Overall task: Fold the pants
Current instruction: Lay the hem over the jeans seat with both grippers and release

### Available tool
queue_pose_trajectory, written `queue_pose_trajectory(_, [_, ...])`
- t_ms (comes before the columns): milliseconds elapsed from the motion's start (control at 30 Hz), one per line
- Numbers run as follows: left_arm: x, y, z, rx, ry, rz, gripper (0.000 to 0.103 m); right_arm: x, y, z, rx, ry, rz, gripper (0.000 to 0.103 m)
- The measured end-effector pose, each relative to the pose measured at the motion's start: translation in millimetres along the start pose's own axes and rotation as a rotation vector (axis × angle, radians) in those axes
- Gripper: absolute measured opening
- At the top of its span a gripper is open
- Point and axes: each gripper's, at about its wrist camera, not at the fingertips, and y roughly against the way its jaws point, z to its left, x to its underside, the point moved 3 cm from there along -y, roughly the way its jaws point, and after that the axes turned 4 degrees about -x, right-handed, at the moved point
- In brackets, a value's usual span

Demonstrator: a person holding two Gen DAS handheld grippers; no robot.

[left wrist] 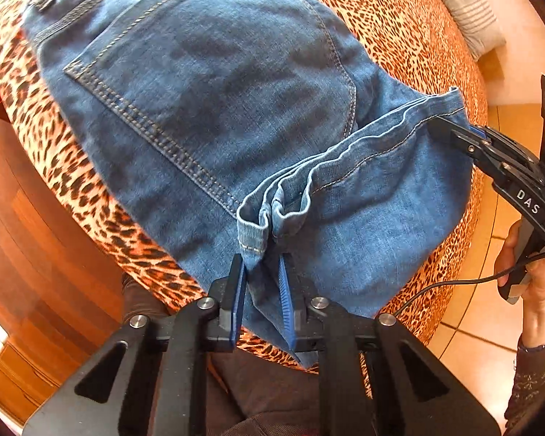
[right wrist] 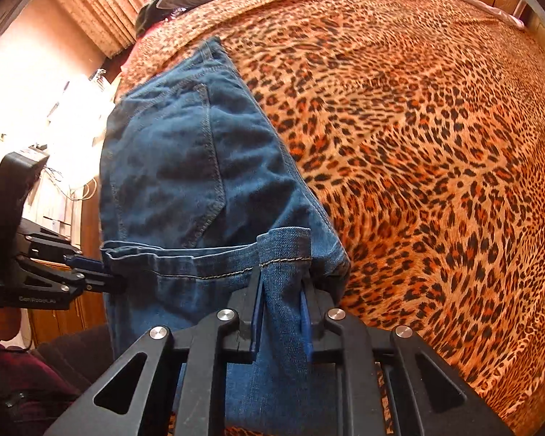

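On leopard-print bedspread (right wrist: 436, 145), folded denim pants (left wrist: 207, 83)

Warm daylight, window glare, fisheye-warped edges.

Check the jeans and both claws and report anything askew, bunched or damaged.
No damage shows. The jeans lie on the leopard bedspread with the hem edge bunched into wavy ridges between the left claw and right claw, not lying flat.

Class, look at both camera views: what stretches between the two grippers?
The hem edge of the jeans, bunched, runs from the left gripper to the right gripper. Both views show it.
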Motion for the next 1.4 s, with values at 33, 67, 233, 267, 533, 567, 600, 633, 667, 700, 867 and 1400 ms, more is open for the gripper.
queue_pose_trajectory(33, [1, 1, 5, 0.002, 0.024, -0.003, 0.015, -5, 4, 4, -0.007, 0.011, -0.015, 0.017])
queue_pose_trajectory(67, [3, 0, 8, 0.020, 0.044, 0.004, 0.015, -9, 4, 5, 0.011, 0.021, -0.018, 0.017])
queue_pose_trajectory(233, [11, -14, 18, 0.073, 0.106, 0.064, 0.015, -8, -23, -2, 0.117, 0.091, 0.100, 0.023])
queue_pose_trajectory(267, [11, -11, 17, 0.089, 0.096, 0.058, 0.015, -7, -21, -5, 0.119, 0.091, 0.092, 0.024])
queue_pose_trajectory(533, [-1, 2, 4, -0.025, -0.064, 0.003, 0.044, -13, -8, -15, 0.021, 0.040, 0.005, 0.056])
queue_pose_trajectory(567, [-2, 2, 3, -0.056, -0.080, -0.002, 0.044, -14, -14, -17, 0.009, 0.033, 0.016, 0.057])
queue_pose_trajectory(600, [-3, 2, 2, -0.075, -0.093, -0.005, 0.044, -14, -18, -18, 0.001, 0.031, 0.027, 0.057])
queue_pose_trajectory(633, [-9, -3, -4, -0.083, -0.098, -0.006, 0.044, -13, -23, -19, -0.021, 0.030, 0.045, 0.057])
queue_pose_trajectory(667, [-10, -4, -5, -0.083, -0.102, -0.007, 0.044, -11, -28, -20, -0.031, 0.032, 0.057, 0.057])
queue_pose_trajectory(700, [-12, -6, -6, -0.084, -0.101, -0.008, 0.044, -10, -31, -21, -0.033, 0.039, 0.064, 0.057])
queue_pose_trajectory(867, [-19, -12, -15, -0.067, -0.046, -0.031, 0.025, -6, -33, -24, 0.025, 0.079, 0.068, 0.027])
queue_pose_trajectory(1400, [-16, 2, 39, -0.046, 0.209, -0.045, 0.012, -65, -56, 17, 0.004, 0.125, 0.016, 0.013])
